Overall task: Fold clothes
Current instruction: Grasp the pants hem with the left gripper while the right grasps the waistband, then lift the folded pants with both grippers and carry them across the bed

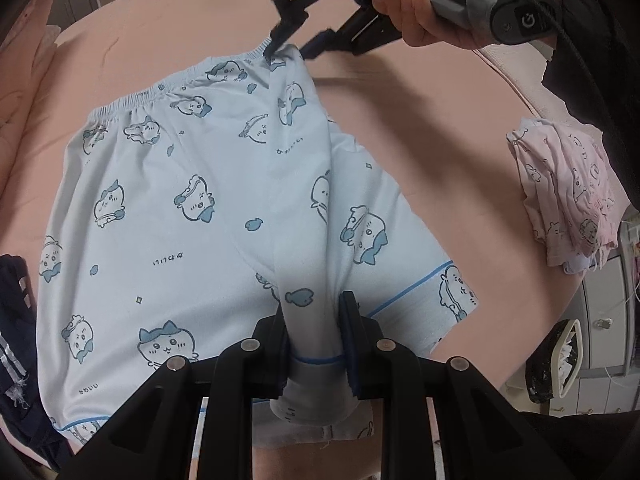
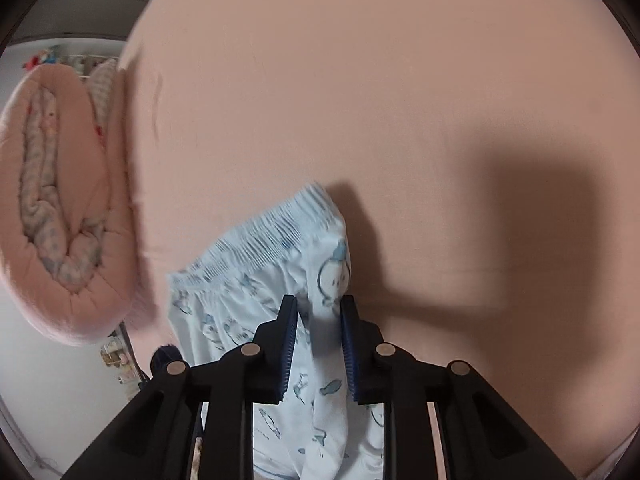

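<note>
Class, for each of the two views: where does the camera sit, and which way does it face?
Left wrist: on the left gripper, facing along light blue printed shorts toward the right gripper and a hand.
Right wrist: on the right gripper, facing the pink bedsheet; only its fingers show.
Shared: shorts, bedsheet.

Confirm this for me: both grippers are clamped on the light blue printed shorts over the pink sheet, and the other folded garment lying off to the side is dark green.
Not quite. The left gripper and right gripper do both clamp the light blue shorts over the pink sheet, but the folded garment off to the side is pale pink with a cartoon print, not dark green. The left wrist view shows it.
</note>
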The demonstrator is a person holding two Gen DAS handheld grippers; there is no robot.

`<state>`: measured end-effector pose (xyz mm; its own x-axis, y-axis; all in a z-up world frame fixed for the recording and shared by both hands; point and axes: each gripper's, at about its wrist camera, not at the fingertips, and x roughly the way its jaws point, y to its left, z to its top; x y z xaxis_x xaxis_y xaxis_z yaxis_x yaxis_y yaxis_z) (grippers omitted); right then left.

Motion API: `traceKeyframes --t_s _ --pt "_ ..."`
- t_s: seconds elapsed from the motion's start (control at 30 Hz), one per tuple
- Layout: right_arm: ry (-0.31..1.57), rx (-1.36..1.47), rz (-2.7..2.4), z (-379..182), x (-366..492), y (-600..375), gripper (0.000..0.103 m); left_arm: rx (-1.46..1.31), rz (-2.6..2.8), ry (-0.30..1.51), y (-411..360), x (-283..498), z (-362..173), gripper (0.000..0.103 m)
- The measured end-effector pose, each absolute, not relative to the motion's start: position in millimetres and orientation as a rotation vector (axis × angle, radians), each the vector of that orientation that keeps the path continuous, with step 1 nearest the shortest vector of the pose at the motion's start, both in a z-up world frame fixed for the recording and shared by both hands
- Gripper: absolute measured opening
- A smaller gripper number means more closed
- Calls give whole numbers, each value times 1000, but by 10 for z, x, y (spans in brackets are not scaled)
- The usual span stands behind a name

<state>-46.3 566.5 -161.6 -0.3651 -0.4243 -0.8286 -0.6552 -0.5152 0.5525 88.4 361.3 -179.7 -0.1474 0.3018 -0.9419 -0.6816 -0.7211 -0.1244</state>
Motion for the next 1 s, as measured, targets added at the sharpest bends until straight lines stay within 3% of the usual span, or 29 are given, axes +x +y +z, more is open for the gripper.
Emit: traceKeyframes --t_s 0.17,0.43,0.47,0.67,1.0 --pt "1389 -1659 2043 -1525 -530 5786 20 -1470 1904 432 3341 1054 -1403 19" --pt "1323 -1703 2017 -1870 -503 5312 19 -1484 1872 402 3438 913 -1674 19" --pt "1312 -1700 2023 -1867 -475 5317 14 -1480 1872 401 3431 909 -1676 19" --pt "1282 -1703 2112 -1687 -572 5146 10 -1454 1872 381 3344 890 -1612 11" --pt "1235 -1694 2264 -1454 -739 4856 10 -1496 1795 191 2831 774 -1387 8"
